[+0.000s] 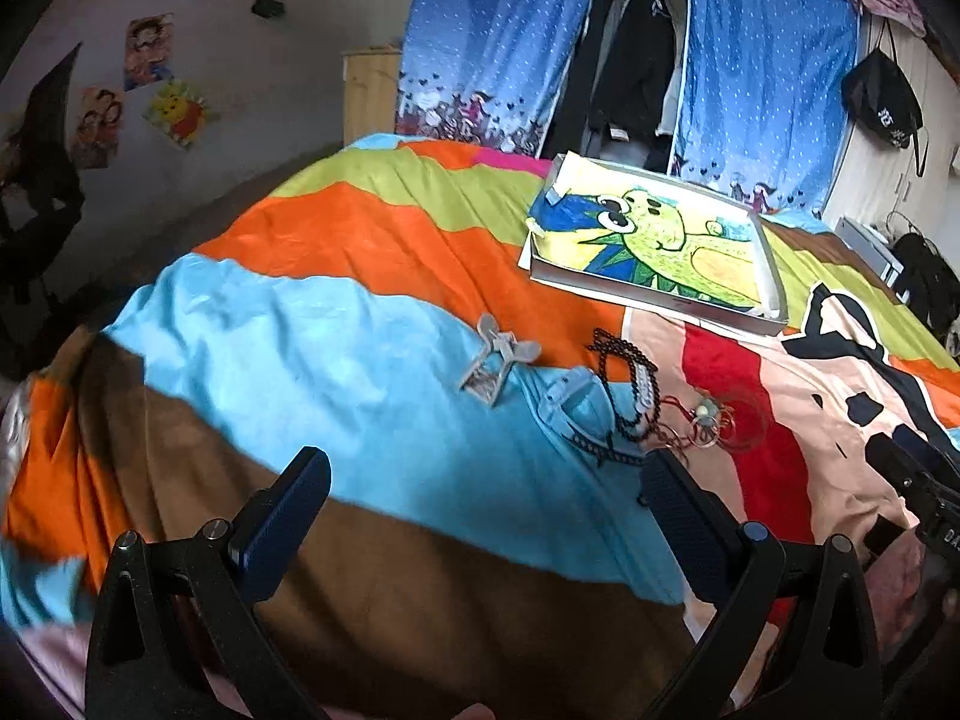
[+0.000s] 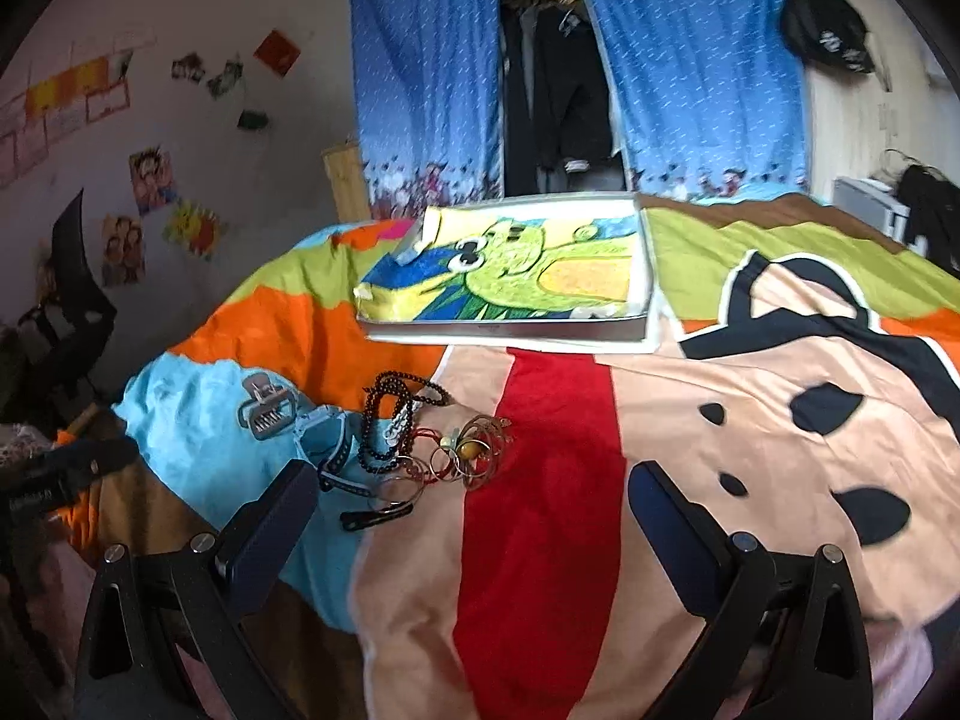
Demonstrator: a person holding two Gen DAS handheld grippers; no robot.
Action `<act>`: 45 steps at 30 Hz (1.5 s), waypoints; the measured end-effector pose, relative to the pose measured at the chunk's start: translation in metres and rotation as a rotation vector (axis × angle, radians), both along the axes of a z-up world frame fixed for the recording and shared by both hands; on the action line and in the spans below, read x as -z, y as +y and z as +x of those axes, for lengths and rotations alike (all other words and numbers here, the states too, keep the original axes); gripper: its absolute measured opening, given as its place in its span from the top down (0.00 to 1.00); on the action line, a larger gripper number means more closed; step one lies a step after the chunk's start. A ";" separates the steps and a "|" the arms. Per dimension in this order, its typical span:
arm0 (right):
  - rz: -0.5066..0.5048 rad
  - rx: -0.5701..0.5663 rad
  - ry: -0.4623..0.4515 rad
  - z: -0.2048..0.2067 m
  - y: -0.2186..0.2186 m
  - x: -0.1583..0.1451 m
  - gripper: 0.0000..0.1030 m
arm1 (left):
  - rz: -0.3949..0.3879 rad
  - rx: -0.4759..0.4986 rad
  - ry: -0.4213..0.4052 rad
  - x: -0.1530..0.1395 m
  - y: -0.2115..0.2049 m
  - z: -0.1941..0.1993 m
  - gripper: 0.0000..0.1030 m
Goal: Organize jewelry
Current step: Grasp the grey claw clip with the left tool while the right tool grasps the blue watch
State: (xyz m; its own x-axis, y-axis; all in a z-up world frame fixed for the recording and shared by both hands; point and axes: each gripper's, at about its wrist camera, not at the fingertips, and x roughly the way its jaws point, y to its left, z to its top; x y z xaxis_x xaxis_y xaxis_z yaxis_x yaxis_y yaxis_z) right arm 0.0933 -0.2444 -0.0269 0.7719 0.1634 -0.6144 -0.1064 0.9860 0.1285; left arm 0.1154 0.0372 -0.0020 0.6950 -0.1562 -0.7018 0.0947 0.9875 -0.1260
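Both my grippers, left [image 1: 486, 474] and right [image 2: 474, 489], spread, empty; jewelry pile [image 2: 432, 438] ahead, hair claw [image 2: 267, 411] beside it, tray [image 2: 510, 330] beyond.

A soft, matt, slightly creased cloth bedspread [image 2: 540, 540] is seen, with glossy dark beads [image 2: 384, 420] and thin shiny wire bangles [image 2: 480, 450] lying at ten o'clock of the red stripe. A matt grey plastic hair clip [image 2: 267, 411] and a smooth white box [image 2: 510, 333] lined with crayoned paper are shown. The left hand-held gripper [image 1: 486, 516] and right hand-held gripper [image 2: 468, 516] are finished in matt black plastic.

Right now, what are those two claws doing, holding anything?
Left claw: open, holding nothing.
Right claw: open, holding nothing.
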 end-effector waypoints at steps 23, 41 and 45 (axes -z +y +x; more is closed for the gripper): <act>0.004 -0.341 0.081 0.105 0.047 0.054 0.19 | 0.052 0.106 0.122 0.055 -0.007 0.108 0.16; -0.010 -0.498 0.223 0.142 0.115 0.094 0.79 | -0.016 0.131 0.204 0.073 -0.002 0.130 0.73; -0.037 -0.495 0.250 0.146 0.120 0.105 0.84 | -0.048 0.120 0.202 0.073 0.003 0.133 0.74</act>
